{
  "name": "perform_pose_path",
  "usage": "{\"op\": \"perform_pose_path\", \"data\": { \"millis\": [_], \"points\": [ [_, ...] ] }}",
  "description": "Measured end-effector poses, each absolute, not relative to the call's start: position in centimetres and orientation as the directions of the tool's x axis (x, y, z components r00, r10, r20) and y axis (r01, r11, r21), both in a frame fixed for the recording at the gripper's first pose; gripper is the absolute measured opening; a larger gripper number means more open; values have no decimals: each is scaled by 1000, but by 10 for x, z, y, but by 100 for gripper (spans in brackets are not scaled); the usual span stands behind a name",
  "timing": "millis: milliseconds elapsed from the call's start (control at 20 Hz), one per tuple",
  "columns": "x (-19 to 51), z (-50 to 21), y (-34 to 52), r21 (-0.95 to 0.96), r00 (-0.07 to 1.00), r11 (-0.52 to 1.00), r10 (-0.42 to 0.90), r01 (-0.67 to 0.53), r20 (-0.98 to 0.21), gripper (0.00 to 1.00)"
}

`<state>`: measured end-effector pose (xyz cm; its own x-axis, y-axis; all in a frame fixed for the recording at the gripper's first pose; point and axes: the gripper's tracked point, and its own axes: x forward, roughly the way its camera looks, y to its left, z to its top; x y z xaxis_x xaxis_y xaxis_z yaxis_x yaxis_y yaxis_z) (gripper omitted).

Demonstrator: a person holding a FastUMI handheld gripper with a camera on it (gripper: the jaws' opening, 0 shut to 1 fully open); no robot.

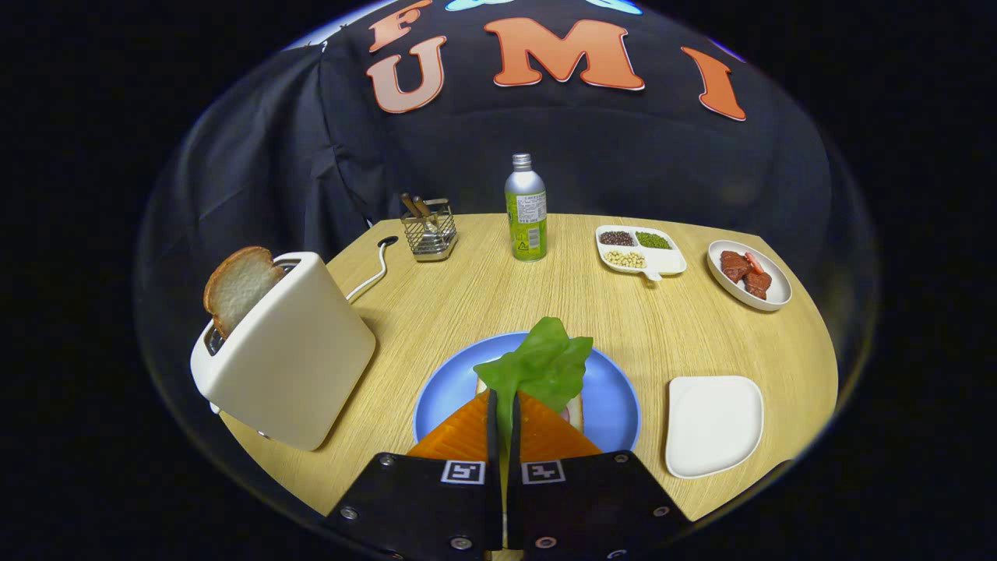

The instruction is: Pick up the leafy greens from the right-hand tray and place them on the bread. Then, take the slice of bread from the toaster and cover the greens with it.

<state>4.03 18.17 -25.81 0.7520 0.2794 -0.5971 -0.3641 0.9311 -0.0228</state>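
The leafy greens (537,366) are pinched in the closed tool (504,405) just above the bread (575,411) on the blue plate (611,389), not yet released, while the toaster (284,351) slice (237,287) remains untaken.

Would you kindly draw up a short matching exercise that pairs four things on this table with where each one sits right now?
Things:
1. leafy greens
2. slice of bread
3. green bottle
4. white tray

Places:
A. bare, to the right of the blue plate
B. standing up out of the toaster
C. pinched by the gripper, over the blue plate
D. upright at the far side of the table, between the cutlery basket and the divided dish

Pairs: 1-C, 2-B, 3-D, 4-A
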Motion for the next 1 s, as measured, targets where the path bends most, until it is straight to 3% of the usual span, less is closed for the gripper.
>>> {"op": "perform_pose_path", "data": {
  "millis": [150, 450, 650, 800, 900, 1000],
  "points": [
    [39, -273, 176, -41, 739, 939, 242, -342, -628, 4],
    [47, -280, 160, -96, 753, 949, 174, -300, -635, 22],
    [45, -272, 150, -114, 762, 960, 128, -256, -634, 44],
    [44, -259, 145, -120, 767, 969, 90, -214, -636, 78],
    [45, -237, 150, -104, 782, 976, 86, -189, -618, 93],
    [44, -215, 156, -107, 791, 979, 76, -176, -607, 98]
  ]
}}
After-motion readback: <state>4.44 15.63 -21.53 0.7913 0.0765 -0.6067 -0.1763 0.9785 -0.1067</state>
